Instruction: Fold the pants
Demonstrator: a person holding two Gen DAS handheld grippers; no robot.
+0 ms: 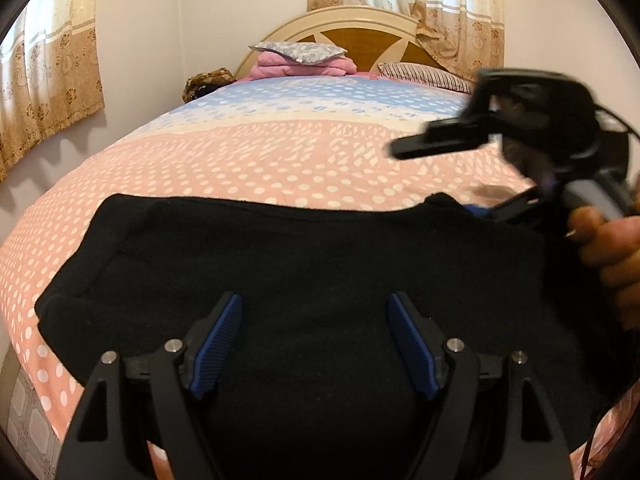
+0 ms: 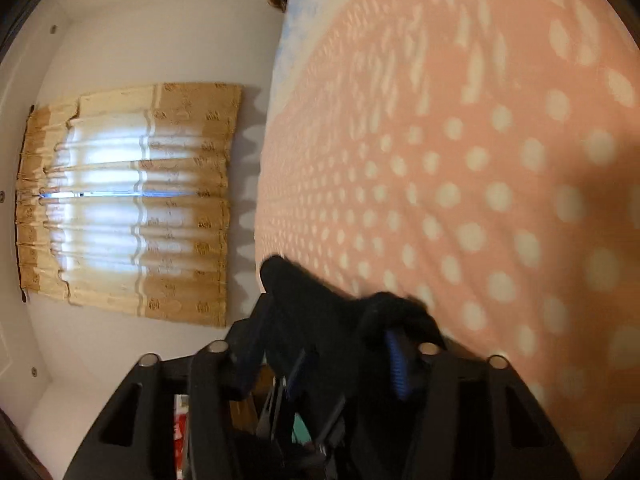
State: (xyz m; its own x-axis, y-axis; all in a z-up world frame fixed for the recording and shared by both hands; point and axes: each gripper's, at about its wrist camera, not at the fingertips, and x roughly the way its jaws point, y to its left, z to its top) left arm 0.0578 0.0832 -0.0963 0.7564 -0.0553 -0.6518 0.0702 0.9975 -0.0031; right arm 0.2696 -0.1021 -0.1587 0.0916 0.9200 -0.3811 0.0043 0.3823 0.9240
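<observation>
over blurred black pants point(image 2: 320, 320), right tongs point(image 2: 324, 344) grip unclear.

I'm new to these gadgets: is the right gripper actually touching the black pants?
Touching. In the right wrist view, black pants fabric lies bunched between and over the right gripper fingers, against a blue pad.

Right gripper point(image 2: 320, 344) jaws blurred behind pants point(image 2: 316, 304)
</observation>
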